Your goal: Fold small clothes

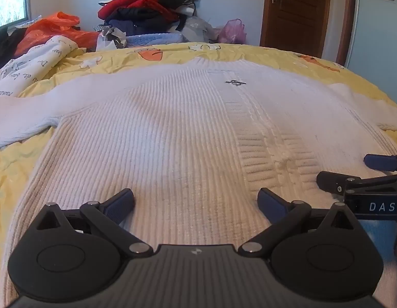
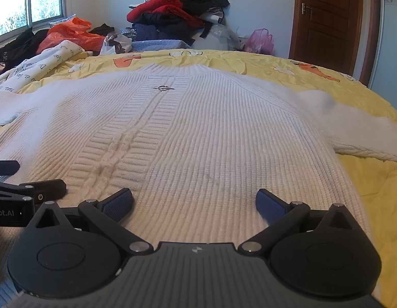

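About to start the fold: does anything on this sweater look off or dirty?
Yes. The white knit sweater lies flat and spread, but a brownish stain marks the cable strip near the hem, also seen in the left view. The metal zipper pull lies sideways. Both grippers are open above the hem.

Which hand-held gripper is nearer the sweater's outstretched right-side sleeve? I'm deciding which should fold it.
Right. The right hand-held gripper hovers open over the hem on the sleeve's side; the left hand-held gripper sits further away, beyond the center cable.
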